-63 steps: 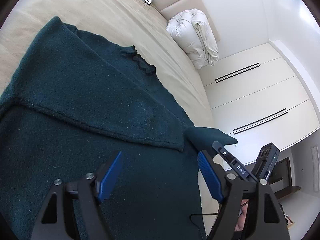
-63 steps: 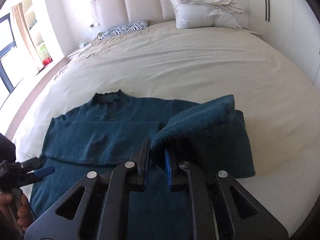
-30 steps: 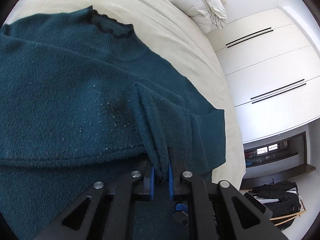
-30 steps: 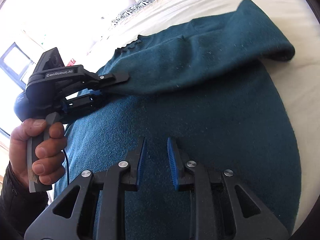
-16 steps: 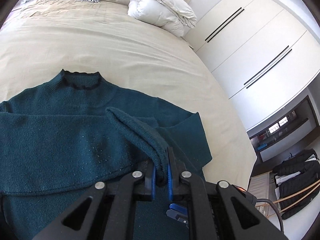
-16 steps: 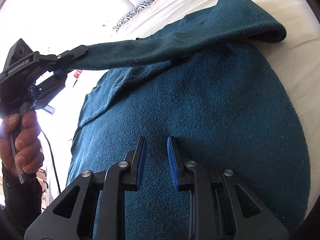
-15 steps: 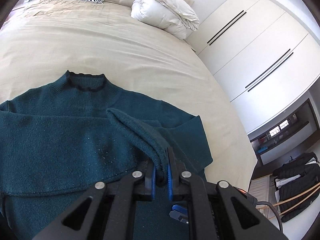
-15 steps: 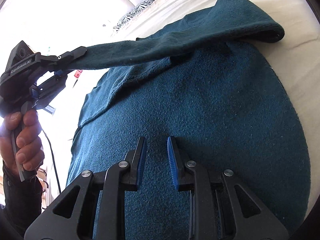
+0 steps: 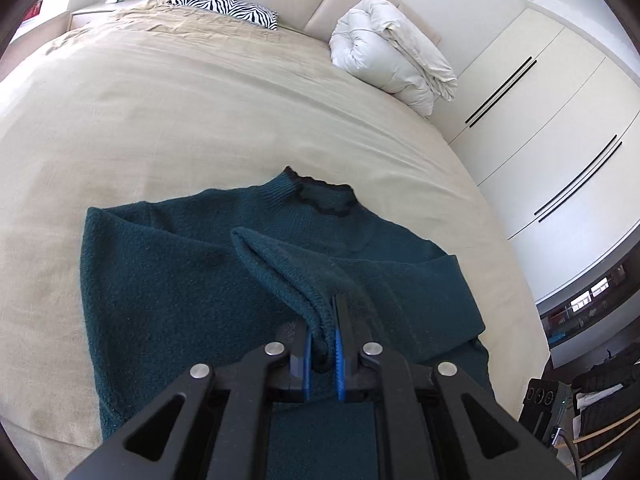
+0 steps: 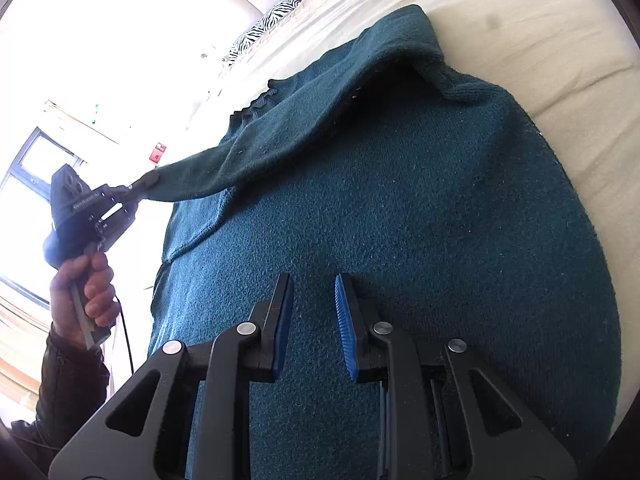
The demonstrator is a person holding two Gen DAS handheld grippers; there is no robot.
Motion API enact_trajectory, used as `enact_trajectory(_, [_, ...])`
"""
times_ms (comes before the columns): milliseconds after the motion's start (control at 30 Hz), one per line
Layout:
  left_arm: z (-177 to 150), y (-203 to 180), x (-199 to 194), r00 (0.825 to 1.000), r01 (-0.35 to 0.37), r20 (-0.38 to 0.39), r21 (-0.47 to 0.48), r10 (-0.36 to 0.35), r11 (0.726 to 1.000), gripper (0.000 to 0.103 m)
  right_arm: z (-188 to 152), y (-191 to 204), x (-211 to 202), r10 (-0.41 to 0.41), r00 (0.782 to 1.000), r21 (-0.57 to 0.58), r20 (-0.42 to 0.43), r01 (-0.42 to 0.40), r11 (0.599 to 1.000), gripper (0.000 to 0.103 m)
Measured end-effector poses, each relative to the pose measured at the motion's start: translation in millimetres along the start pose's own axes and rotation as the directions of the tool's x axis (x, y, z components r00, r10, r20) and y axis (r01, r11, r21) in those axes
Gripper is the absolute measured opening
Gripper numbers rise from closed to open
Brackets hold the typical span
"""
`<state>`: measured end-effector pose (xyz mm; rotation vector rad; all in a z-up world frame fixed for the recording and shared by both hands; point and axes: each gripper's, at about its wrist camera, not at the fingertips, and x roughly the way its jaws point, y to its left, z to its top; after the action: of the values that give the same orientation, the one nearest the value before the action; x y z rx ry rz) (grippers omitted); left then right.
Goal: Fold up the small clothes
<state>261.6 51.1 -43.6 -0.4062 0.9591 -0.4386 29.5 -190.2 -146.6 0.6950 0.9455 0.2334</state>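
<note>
Clearly, the left gripper [image 9: 321, 350] is clenching the sleeve cuff [image 9: 316, 316] and dragging it toward nine o'clock, risking the sweater [image 10: 400, 220] bunching under the right gripper [image 10: 313, 326], which is hovering with fingers parted on nothing.

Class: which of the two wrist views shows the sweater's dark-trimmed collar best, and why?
The left wrist view: the collar lies open and face-on on the bed. The right wrist view catches it only edge-on, small, against window glare.

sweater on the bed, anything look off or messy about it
One thing: the teal sweater lies flat on the bed except its sleeve, which the left gripper holds lifted and stretched across the body. No damage shows.
</note>
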Motion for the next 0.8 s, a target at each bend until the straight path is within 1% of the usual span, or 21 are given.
enact_trajectory(100, [-8,23,12,0.999,-0.029,-0.028,-0.035,0.028,0.999,0.01,3,-1,-3,0.017,1.0,0.027,0.01,-0.017,0.999,0.028])
enact_trajectory(200, [-13,36,21,0.998,-0.038,-0.041,-0.048,0.036,0.998,0.01,6,0,-6,0.021,1.0,0.04,0.021,-0.022,0.999,0.034])
enact_trajectory(233, [-15,36,23,0.998,-0.046,-0.041,-0.044,0.044,0.998,0.01,7,0,-7,0.025,0.999,0.046,0.024,-0.026,0.999,0.042])
enact_trajectory(267, [-17,38,24,0.998,-0.052,-0.037,-0.046,0.05,0.998,0.01,8,0,-8,0.033,0.999,0.053,0.032,-0.034,0.998,0.046])
enact_trajectory(333, [-18,43,23,0.999,-0.039,-0.03,-0.064,0.037,0.997,0.01,13,1,-13,0.035,0.998,0.071,0.045,-0.038,0.997,0.048])
enact_trajectory(400, [-20,47,19,0.999,-0.04,-0.008,-0.07,0.04,0.997,0.01,20,0,-19,0.054,0.996,0.095,0.065,-0.06,0.994,0.049])
enact_trajectory(467, [-20,51,17,0.999,-0.036,-0.008,-0.078,0.035,0.996,0.01,28,-3,-24,0.073,0.993,0.121,0.089,-0.083,0.989,0.055])
enact_trajectory(567, [-23,49,17,0.999,-0.038,-0.012,-0.069,0.037,0.997,0.01,41,-9,-31,0.088,0.99,0.15,0.11,-0.104,0.983,0.056])
enact_trajectory(667, [-29,47,21,0.999,-0.039,-0.026,-0.07,0.037,0.997,0.01,59,-11,-35,0.086,0.989,0.157,0.116,-0.104,0.982,0.056])
enact_trajectory(800, [-38,52,17,1.0,-0.01,-0.006,-0.101,0.009,0.995,0.01,97,-15,-43,0.1,0.984,0.162,0.15,-0.124,0.979,0.056])
